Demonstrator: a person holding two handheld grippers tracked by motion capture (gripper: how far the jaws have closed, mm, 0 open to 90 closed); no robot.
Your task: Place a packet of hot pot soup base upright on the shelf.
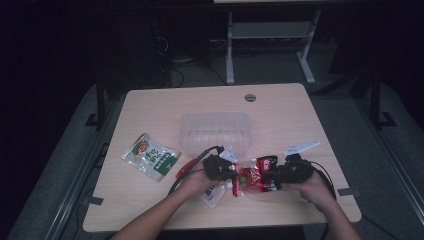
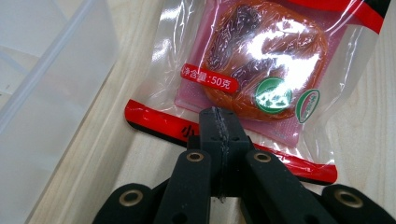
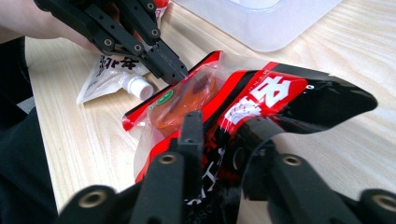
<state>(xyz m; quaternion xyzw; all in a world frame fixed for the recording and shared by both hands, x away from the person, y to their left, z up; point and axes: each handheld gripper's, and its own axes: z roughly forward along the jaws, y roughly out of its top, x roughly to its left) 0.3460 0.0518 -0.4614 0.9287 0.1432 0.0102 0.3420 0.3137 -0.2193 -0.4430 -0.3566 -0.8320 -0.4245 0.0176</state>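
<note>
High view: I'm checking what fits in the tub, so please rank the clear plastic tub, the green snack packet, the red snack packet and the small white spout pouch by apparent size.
1. clear plastic tub, plainly largest.
2. green snack packet.
3. red snack packet, partly covered by both grippers, so its place against the green one is unsure.
4. white spout pouch, mostly hidden by the hand.

Snack packet [image 1: 256, 179] lies near the table's [image 1: 300, 115] front edge, tub [image 1: 215, 131] just behind it, spouted pouch [image 1: 214, 194] at its left (partly under the hand), another packet [image 1: 150, 156] far left.
</note>
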